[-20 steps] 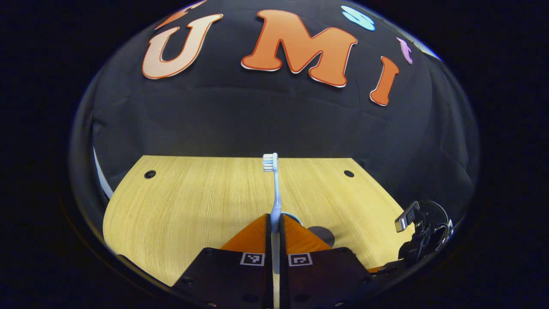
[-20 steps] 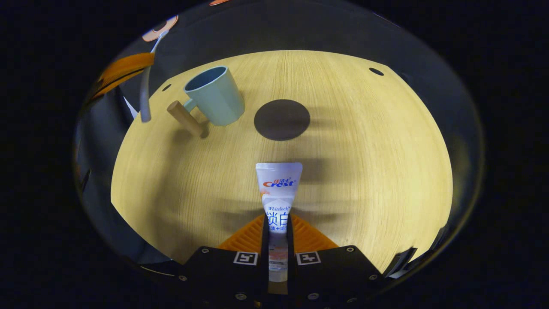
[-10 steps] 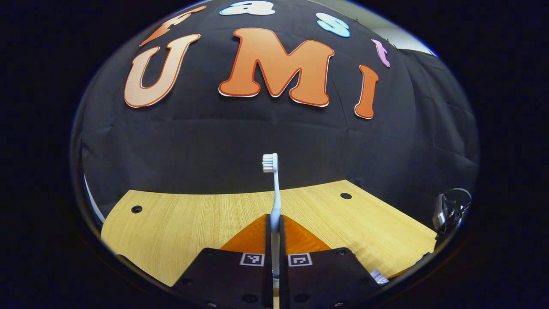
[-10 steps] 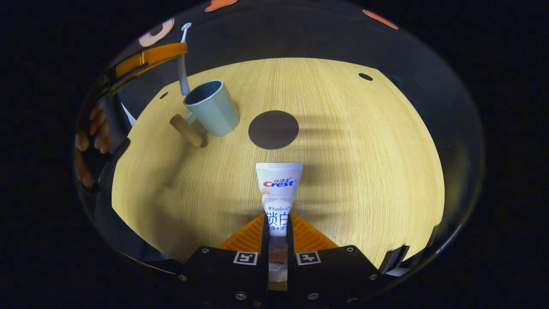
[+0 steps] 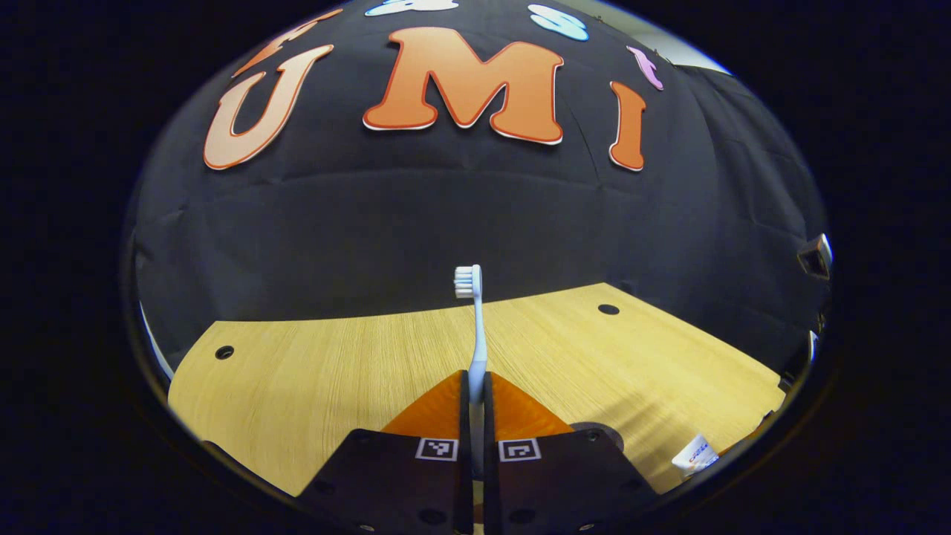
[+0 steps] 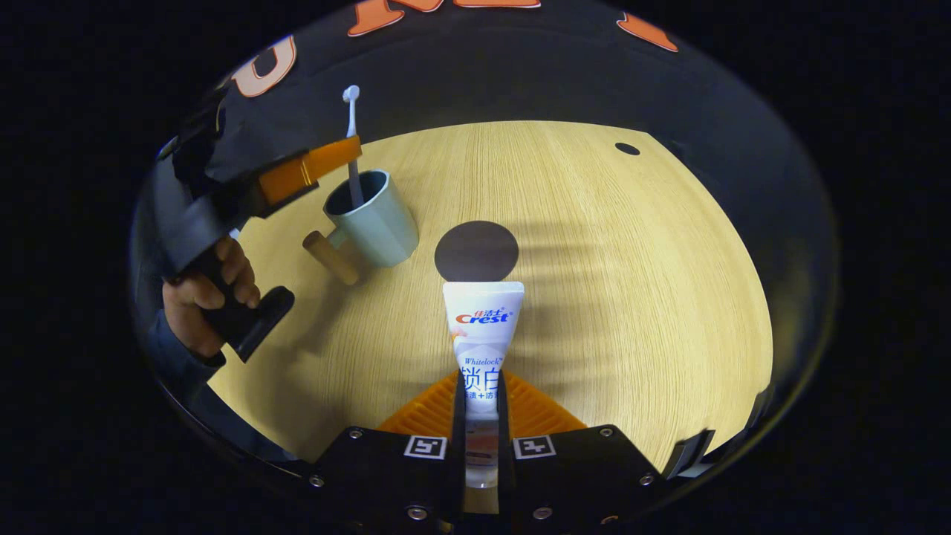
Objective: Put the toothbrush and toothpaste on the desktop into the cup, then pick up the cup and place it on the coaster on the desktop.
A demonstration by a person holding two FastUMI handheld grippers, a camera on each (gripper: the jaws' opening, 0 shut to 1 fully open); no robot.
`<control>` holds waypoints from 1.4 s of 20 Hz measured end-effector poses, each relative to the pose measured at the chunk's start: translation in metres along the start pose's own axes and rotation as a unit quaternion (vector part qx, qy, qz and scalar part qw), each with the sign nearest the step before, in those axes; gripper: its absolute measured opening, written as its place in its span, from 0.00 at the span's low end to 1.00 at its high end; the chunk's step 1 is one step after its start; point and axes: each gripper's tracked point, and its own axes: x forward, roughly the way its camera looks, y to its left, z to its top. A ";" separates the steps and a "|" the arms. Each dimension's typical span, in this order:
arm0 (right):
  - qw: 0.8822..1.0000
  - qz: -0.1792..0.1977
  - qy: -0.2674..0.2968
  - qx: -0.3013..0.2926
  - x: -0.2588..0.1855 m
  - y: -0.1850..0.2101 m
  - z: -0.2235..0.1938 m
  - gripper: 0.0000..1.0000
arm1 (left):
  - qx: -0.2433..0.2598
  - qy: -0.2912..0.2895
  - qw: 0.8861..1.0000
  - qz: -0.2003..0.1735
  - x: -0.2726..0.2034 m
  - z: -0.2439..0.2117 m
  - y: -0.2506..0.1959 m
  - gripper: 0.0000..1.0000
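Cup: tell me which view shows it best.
The right gripper view. There the cup stands upright on the table beside the coaster, its mouth and handle plain, with the toothbrush held by the left gripper reaching into it. The left gripper view looks over the table to the wall.

over the last second my left gripper (image 6: 355, 147) has carried the pale blue toothbrush with white bristles (image 6: 351, 141) in from the left edge to stand over the light blue cup with a wooden handle (image 6: 369, 219), and its lower end now dips inside the rim. the hand (image 6: 206, 290) holding that gripper has come into the right gripper view. the round dark coaster (image 6: 476, 250) now touches the tip of the white toothpaste tube (image 6: 483, 327) in that view
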 end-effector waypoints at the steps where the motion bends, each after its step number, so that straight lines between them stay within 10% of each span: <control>1: 1.000 0.000 -0.001 0.001 0.000 0.001 0.000 0.18 | 0.001 0.007 1.000 0.002 0.000 -0.003 0.001 0.05; 7: 1.000 0.004 -0.016 0.012 -0.001 0.001 0.004 0.18 | 0.011 0.040 0.999 -0.003 -0.007 -0.010 0.001 0.09; 12: 0.999 0.005 -0.035 0.017 0.001 0.001 0.003 0.18 | -0.002 0.068 0.998 0.004 -0.031 -0.026 0.003 0.68; 16: 0.998 0.005 -0.058 0.009 -0.004 0.001 0.014 0.18 | -0.008 0.062 0.998 0.006 -0.052 -0.020 0.008 0.87; 28: 0.979 0.056 -0.188 -0.057 0.019 0.049 0.112 0.18 | -0.031 0.070 0.995 0.057 -0.124 -0.021 0.050 0.97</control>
